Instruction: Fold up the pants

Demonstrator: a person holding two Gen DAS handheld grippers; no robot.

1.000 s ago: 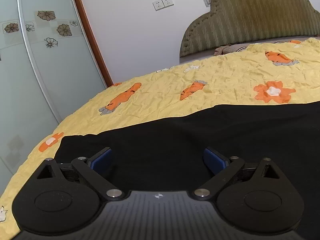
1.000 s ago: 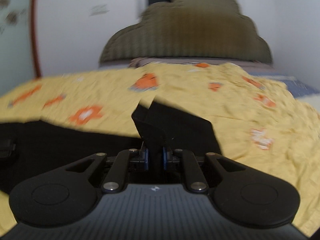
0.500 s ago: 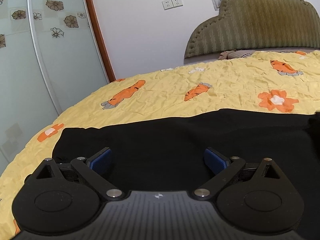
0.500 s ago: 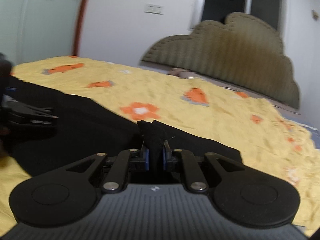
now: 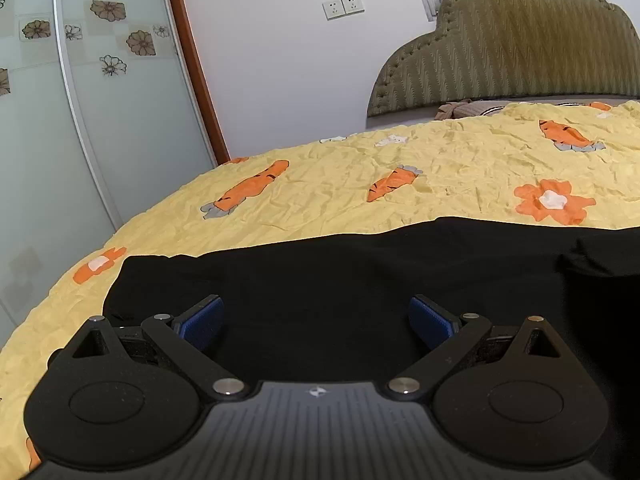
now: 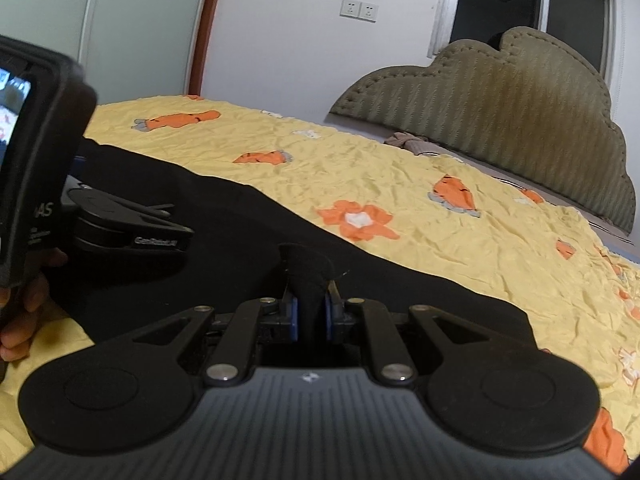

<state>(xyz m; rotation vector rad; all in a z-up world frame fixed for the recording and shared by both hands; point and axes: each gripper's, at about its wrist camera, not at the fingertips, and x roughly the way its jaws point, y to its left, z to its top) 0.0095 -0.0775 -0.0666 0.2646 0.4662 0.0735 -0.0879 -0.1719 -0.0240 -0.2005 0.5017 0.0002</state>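
Black pants (image 5: 320, 280) lie spread across the yellow bedspread (image 5: 440, 168). My left gripper (image 5: 314, 320) is open, low over the pants near their left end, with nothing between its blue pads (image 5: 200, 318). My right gripper (image 6: 311, 312) is shut on a raised fold of the black pants (image 6: 306, 276) and holds it just above the cloth lying flat (image 6: 240, 224). In the right wrist view the left gripper's body (image 6: 124, 232) and the hand holding it (image 6: 20, 312) show at the left, over the same pants.
An olive padded headboard (image 5: 520, 52) stands at the far end of the bed. A white wall with sockets (image 5: 343, 6) and a frosted sliding door (image 5: 100, 100) are on the left. A dark window (image 6: 520, 20) is behind the headboard. The bedspread edge (image 5: 52, 292) curves down at the left.
My right gripper has carried the pinched pants fold leftward toward the left gripper, which now fills the left of its view. The left gripper stayed open and shifted only slightly.
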